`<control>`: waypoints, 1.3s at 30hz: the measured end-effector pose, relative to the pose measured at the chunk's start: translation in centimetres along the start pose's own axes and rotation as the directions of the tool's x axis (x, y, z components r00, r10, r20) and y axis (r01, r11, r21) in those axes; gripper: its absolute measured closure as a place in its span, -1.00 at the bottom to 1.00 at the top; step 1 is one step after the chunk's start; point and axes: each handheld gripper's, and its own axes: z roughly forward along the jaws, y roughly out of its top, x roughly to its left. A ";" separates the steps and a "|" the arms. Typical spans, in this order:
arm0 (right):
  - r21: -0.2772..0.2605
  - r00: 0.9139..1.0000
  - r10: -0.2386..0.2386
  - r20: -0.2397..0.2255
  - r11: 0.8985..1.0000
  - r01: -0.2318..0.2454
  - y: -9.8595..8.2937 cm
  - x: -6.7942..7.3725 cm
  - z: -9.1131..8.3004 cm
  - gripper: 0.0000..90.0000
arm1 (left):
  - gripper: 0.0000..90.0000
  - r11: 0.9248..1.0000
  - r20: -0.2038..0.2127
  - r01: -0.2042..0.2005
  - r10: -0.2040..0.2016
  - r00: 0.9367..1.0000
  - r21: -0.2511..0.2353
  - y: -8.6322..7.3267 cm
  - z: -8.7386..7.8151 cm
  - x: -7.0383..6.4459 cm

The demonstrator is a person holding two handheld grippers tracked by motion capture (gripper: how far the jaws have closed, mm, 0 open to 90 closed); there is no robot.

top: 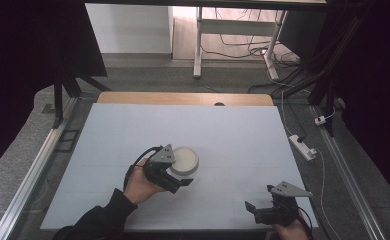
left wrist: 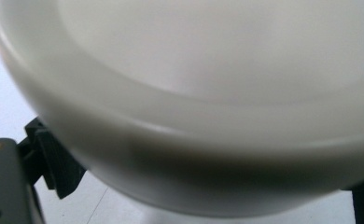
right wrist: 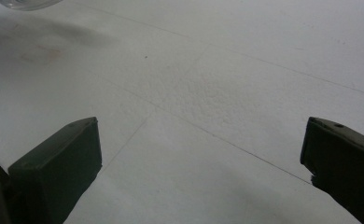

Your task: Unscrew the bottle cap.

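We see the left gripper [top: 178,172] angled in from the lower left, person's hand [top: 140,186] behind it, jaws spread either side of the one shallow round white plastic bowl [top: 184,159] near the middle of the pale blue table mat [top: 243,135]; whether they touch it we cannot tell. The right gripper [right wrist: 201,161] sits low at the near right edge, jaws wide apart over bare mat. Count: two grippers, one bowl.

You're looking at a cream-white bowl [top: 185,160] on a pale blue-white mat [top: 243,135] with faint grid lines; your grippers' jaws are showing black, sleeve [top: 95,220] black.
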 end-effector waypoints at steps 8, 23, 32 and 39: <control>-0.042 1.000 -0.004 -0.013 0.999 0.003 0.5 0.5 -0.3 -1.00 | -0.84 1.000 -0.004 0.002 -0.002 1.000 -0.003 -0.1 -0.1 0.1; -0.120 0.990 -0.083 -0.114 0.990 0.069 2.8 2.8 -0.2 -1.00 | -0.84 1.000 -0.003 -0.003 0.003 1.000 -0.005 -0.2 -0.1 0.1; -0.135 0.978 -0.097 -0.185 0.988 0.073 4.5 3.6 0.3 -1.00 | -0.83 1.000 -0.001 -0.005 0.005 1.000 -0.005 -0.3 0.0 0.1; -0.177 0.965 -0.151 -0.216 0.978 0.113 6.3 4.7 0.8 -1.00 | -0.84 1.000 0.000 -0.007 0.007 1.000 0.000 -0.3 0.1 0.1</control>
